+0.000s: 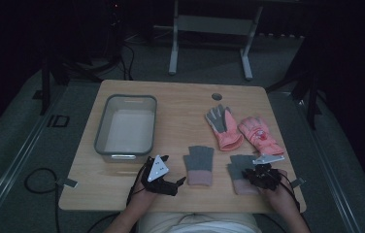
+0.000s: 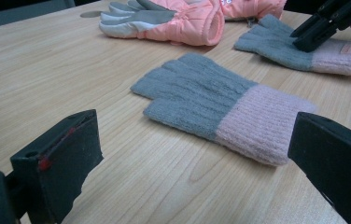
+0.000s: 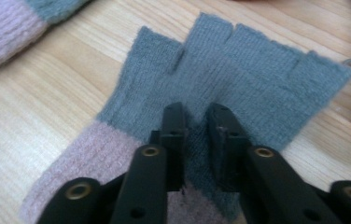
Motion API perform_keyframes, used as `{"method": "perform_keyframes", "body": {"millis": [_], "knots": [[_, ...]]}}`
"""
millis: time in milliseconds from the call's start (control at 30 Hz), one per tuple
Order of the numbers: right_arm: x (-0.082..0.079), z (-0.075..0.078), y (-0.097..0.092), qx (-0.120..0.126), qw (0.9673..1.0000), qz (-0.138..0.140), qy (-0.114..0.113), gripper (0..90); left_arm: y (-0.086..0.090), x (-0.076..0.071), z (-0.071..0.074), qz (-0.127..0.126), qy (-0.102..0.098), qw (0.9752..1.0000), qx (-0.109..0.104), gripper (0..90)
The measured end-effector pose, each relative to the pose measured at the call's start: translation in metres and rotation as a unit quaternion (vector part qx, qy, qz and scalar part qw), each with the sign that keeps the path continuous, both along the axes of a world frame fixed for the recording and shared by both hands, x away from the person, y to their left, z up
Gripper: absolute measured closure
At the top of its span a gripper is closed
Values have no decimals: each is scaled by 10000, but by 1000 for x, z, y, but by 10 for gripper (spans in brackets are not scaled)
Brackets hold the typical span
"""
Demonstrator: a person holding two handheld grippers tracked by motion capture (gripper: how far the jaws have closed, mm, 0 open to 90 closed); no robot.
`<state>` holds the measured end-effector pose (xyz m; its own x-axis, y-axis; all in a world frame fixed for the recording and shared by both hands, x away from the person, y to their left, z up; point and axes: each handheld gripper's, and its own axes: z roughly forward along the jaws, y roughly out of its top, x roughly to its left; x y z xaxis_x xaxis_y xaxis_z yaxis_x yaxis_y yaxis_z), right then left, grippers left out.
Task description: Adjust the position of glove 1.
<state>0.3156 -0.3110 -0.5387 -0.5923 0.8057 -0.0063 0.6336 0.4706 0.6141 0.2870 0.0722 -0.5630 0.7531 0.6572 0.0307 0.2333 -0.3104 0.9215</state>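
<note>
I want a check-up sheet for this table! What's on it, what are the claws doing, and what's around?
Surface: wooden table, with a round hole near the far edge.
Job's things: two grey-and-pink knit gloves, one in the middle, one on the right.
Clutter: two pink padded gloves; grey plastic bin, nothing seen inside.
Claws: left claw open, beside the middle glove; right claw pinching a fold of the right glove.
Cables: black cables trail from both claws and across the floor.
Surroundings: dark room, grey floor, metal stand.
</note>
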Motion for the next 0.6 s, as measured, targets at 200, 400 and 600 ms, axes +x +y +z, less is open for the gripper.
{"method": "perform_keyframes", "body": {"millis": [200,400,600], "knots": [[-4,10,0,278,9987,-425,-86,853,1,0,0,-31,-21,10000,-9,22],[-4,48,7,548,9961,-519,-453,853,1,0,0,-4,-9,10000,-9,22],[1,80,31,650,9944,-462,-686,853,0,1,0,37,31,10000,16,22]]}}
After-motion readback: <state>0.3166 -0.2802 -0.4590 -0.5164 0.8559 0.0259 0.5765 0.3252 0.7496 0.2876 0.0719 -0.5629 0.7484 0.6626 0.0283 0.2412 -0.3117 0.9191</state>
